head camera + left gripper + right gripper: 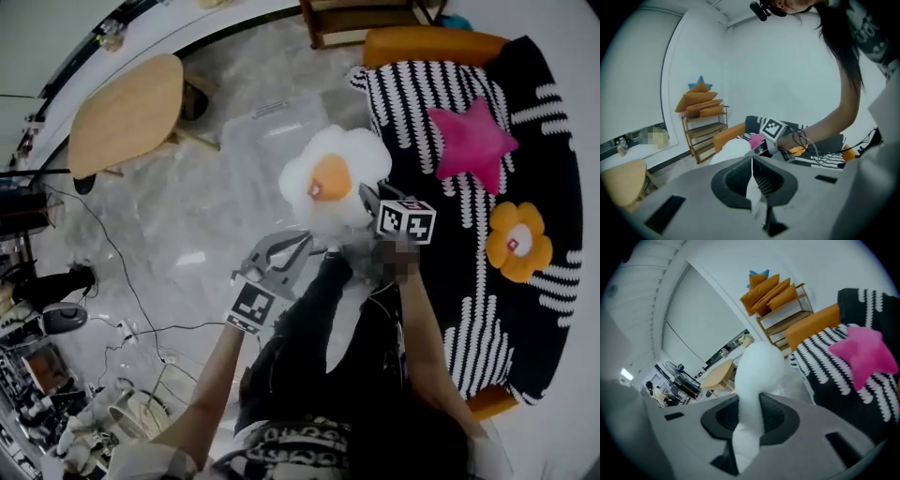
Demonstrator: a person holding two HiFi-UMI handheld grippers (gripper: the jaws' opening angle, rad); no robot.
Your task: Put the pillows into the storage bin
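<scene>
A fried-egg pillow (333, 178), white with an orange yolk, hangs above the floor between the clear storage bin (258, 141) and the sofa. My right gripper (359, 208) is shut on its lower right side. In the right gripper view (750, 413) the white stuffing (759, 366) bulges up between the pads. My left gripper (307, 241) reaches the pillow's bottom edge. Its jaws (752, 173) are shut, with a thin white sliver of the pillow (733, 150) pinched between them. A pink star pillow (473, 141) and an orange flower pillow (518, 239) lie on the sofa.
A black-and-white striped blanket (553, 309) covers the orange sofa on the right. A round wooden table (127, 112) stands left of the bin. Cables (122, 328) trail over the marble floor at the lower left. A shelf with orange cushions (783, 305) stands by the wall.
</scene>
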